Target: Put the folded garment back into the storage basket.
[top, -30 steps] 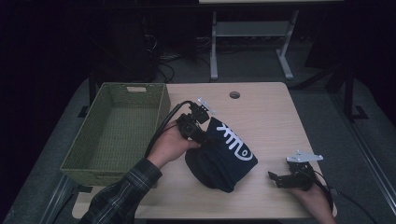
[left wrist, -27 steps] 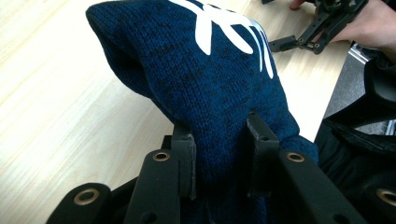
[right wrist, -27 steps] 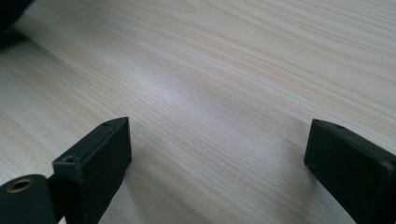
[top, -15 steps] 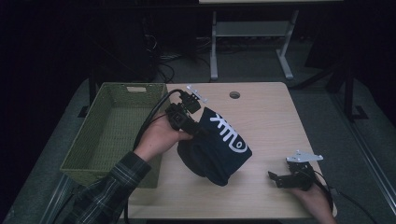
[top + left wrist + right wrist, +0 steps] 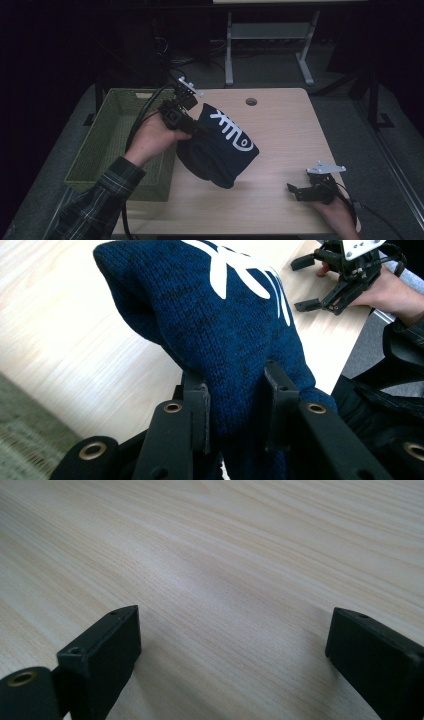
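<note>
A dark blue knitted garment (image 5: 220,150) with a white pattern hangs above the wooden table (image 5: 280,125), its lower end still near the tabletop. My left gripper (image 5: 192,131) is shut on its upper left edge, and the left gripper view shows the knit (image 5: 235,335) pinched between both black pads (image 5: 197,405). My right gripper (image 5: 294,190) rests low at the table's front right corner, jaws wide apart. In the right gripper view, bare wood lies between its fingers (image 5: 100,650). The left gripper view also catches that right gripper (image 5: 320,287) far off.
A green woven basket (image 5: 105,150) stands at the table's left side, right beside my left hand. A round cable hole (image 5: 251,101) sits near the table's far edge. Behind the table stands a grey metal frame (image 5: 265,45) on the dark floor.
My left gripper has lifted the blue garment up and toward the far left, nearer the basket. The cloth now hangs longer beneath it. The right gripper has stayed put.
</note>
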`<state>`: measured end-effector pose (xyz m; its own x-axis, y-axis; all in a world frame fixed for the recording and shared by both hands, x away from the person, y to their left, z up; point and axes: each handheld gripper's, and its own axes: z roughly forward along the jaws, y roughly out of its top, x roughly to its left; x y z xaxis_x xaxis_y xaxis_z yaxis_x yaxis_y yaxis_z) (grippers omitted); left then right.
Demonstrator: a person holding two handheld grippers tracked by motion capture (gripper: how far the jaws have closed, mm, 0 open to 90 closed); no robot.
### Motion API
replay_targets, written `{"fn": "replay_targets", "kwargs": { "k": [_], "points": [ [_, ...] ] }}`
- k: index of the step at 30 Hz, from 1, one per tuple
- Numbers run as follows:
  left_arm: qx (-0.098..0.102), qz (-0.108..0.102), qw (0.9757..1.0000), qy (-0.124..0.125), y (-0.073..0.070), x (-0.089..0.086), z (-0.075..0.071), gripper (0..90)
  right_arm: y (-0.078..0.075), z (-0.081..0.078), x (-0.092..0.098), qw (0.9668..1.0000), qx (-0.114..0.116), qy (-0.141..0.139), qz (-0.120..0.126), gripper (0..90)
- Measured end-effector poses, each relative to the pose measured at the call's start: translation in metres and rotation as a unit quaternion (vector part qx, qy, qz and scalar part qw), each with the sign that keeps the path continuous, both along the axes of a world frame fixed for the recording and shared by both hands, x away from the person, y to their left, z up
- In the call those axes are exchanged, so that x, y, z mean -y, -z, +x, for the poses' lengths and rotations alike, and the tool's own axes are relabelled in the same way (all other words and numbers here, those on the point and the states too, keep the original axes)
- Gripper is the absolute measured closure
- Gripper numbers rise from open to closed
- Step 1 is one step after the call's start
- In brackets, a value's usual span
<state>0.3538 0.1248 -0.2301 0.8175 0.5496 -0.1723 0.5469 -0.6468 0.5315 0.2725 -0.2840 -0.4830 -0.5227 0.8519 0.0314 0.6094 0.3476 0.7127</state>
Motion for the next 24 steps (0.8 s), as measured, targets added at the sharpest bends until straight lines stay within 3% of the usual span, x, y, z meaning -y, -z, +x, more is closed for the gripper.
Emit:
{"fn": "replay_targets", "kwargs": {
  "k": [13, 24],
  "points": [
    [0.008, -0.007, 0.9995, -0.03, -0.03, -0.036, 0.001, 69.9, 0.0, 0.0, 0.0, 1.0, 0.0, 0.001, 0.001, 7.4],
    [0.025, -0.014, 0.9975, -0.065, -0.052, -0.069, -0.002, 70.0, 0.0, 0.0, 0.0, 1.0, 0.0, 0.001, 0.001, 7.5]
  ]
}}
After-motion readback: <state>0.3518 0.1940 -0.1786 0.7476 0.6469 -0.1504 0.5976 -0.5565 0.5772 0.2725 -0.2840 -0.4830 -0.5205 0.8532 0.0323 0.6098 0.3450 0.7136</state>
